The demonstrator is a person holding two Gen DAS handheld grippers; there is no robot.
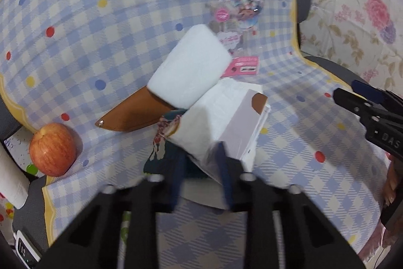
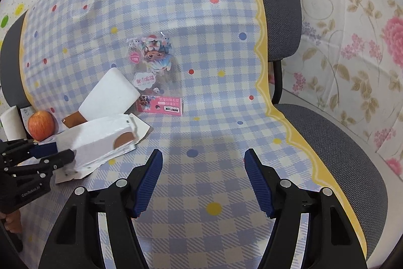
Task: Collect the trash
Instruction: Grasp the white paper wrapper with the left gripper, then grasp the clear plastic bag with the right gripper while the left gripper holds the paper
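White carton (image 1: 226, 117) at frame centre is clamped in left gripper (image 1: 201, 175) fingers for collecting; right gripper (image 2: 203, 183) fingers stand apart, ready.

In the left wrist view, motion blur smears the left tool (image 1: 201, 175), so we cannot see its pad edges where they meet the white carton (image 1: 226, 122). The carton covers part of a dark printed wrapper (image 1: 163, 143) just beyond the pads. The foam block (image 1: 189, 67) ahead hides one end of the brown sheath (image 1: 133, 112). The right tool (image 1: 372, 112) is cut off by the frame's right edge. Print on the clear packet (image 2: 153, 67) ahead of the right tool (image 2: 202, 180) is too small to read.
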